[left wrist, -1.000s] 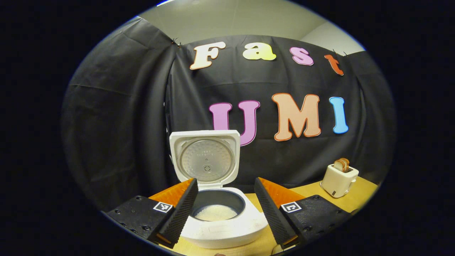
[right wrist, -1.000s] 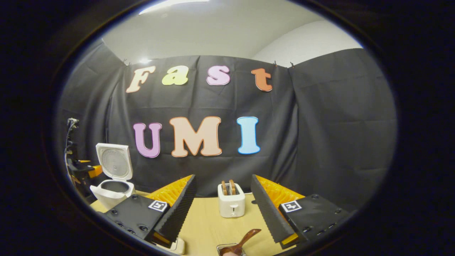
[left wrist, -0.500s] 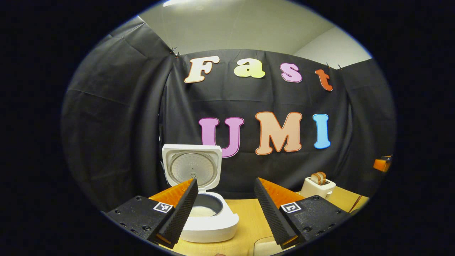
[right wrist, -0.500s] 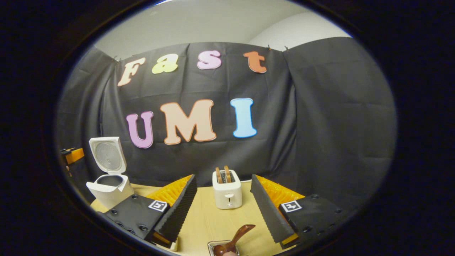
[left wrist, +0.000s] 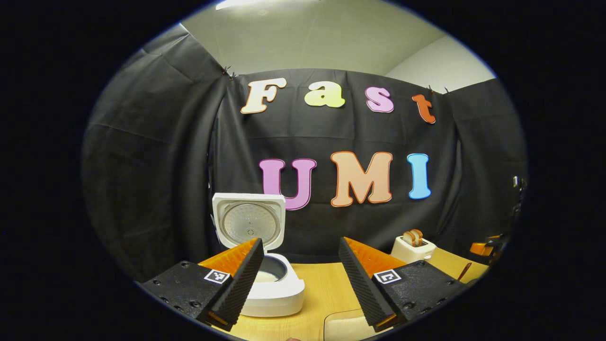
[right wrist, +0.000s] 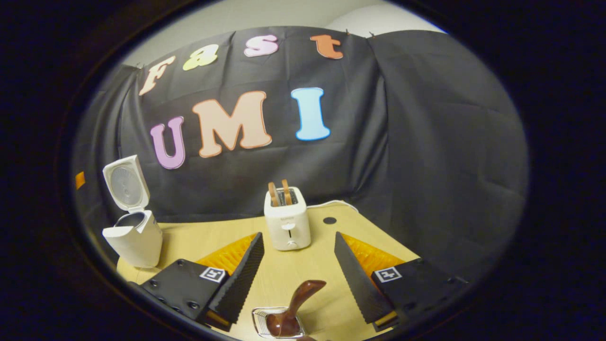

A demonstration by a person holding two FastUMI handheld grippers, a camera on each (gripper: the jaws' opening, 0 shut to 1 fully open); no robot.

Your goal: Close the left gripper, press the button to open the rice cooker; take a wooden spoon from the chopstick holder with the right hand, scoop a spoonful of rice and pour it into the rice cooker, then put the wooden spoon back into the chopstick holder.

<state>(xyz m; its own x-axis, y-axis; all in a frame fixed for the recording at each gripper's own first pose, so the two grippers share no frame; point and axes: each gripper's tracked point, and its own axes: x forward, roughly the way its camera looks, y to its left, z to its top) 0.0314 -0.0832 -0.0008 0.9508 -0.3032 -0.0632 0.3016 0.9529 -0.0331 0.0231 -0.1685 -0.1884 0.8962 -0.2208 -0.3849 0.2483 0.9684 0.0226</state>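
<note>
In the left gripper view the white rice cooker [left wrist: 274, 296] stands on the table with its lid [left wrist: 248, 223] upright and white rice [left wrist: 266, 276] in the pot. My left gripper [left wrist: 298, 284] is open, back from the cooker and holding nothing. In the right gripper view the dark wooden spoon [right wrist: 297, 303] leans in a wire chopstick holder [right wrist: 265, 323] at the bottom edge. My right gripper [right wrist: 298, 279] hangs open just above and behind the spoon, not touching it. The cooker [right wrist: 135, 234] stands far left there.
A white toaster [right wrist: 287, 223] with two bread slices stands mid-table near the cloth wall, also seen as the toaster [left wrist: 413, 246] to the right. A pale rounded container [left wrist: 348, 326] lies by the left gripper's right finger. The wooden table [right wrist: 213, 241] has bare room between cooker and toaster.
The left gripper has drawn back from the open cooker, which looks smaller now. The right gripper has tipped downward and come closer over the spoon and its holder.
</note>
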